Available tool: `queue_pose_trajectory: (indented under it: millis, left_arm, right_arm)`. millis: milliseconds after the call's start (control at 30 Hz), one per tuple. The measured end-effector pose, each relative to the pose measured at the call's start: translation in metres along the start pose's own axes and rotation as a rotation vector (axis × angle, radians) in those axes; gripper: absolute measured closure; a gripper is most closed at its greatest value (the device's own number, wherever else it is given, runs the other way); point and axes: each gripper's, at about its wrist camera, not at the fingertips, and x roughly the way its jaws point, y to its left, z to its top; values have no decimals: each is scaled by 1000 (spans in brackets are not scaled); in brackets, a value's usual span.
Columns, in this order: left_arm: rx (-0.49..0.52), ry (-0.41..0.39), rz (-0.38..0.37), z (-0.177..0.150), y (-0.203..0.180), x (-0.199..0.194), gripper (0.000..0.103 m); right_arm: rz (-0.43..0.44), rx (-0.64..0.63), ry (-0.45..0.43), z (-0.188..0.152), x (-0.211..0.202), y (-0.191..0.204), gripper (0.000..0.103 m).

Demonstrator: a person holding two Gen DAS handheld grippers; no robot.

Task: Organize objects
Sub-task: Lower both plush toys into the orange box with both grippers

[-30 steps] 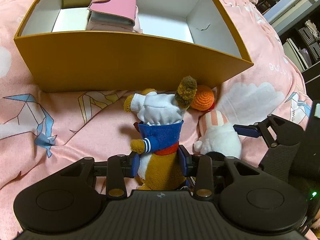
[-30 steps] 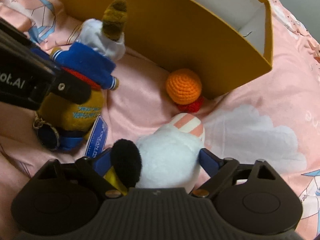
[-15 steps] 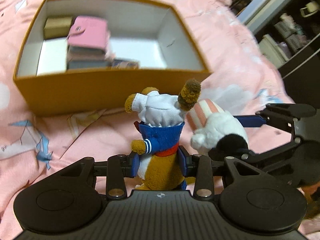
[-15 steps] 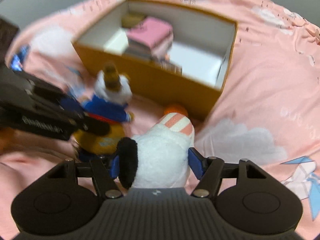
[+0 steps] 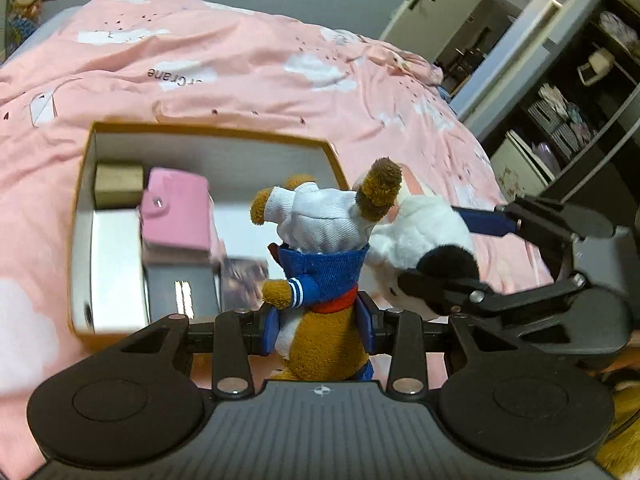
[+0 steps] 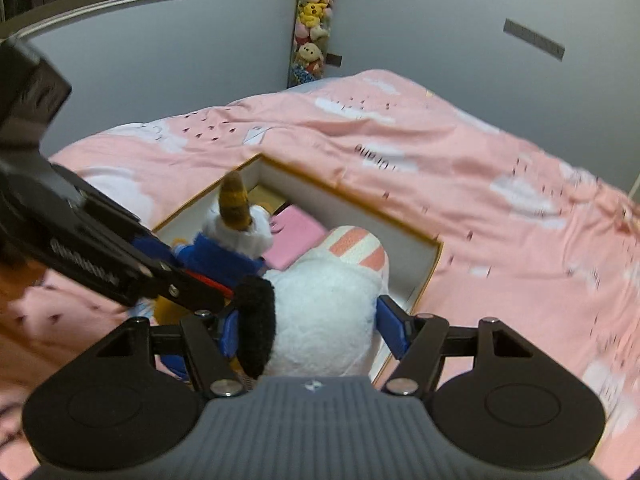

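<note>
I carry both toys over the box (image 5: 80,184); my left gripper (image 5: 318,330) clamps the brown plush (image 5: 320,248), my right gripper (image 6: 310,330) the white plush (image 6: 324,312); the pink wallet (image 5: 176,216) is already boxed; releasing remains.

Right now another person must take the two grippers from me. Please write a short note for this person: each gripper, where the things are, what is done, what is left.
Left gripper: shut on the brown plush in the blue jacket.
Right gripper: its jaws have just been closing on the white plush, which it grips.
Both toys are held in the air in front of the orange box on the pink bedspread.
Done: pink wallet and small boxes lie in the box.
Left: both plush toys probably go into the box.
</note>
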Motion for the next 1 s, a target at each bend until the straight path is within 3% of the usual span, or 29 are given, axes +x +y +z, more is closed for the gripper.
queue_pose_trajectory:
  millis: [167, 467, 633, 1000]
  left_arm:
    - [-36, 12, 21, 38, 22, 23, 60]
    - [-19, 144, 65, 74, 38, 101, 60]
    - [-15, 203, 107, 79, 46, 136, 60]
    - [49, 239, 178, 83, 46, 166, 60]
  right_arm:
    - [-18, -62, 2, 18, 43, -20, 35]
    - [-49, -203, 96, 16, 128, -37, 35]
    - [-64, -271, 143, 9, 155, -36, 35]
    - [-54, -335, 186, 0, 194, -39, 34]
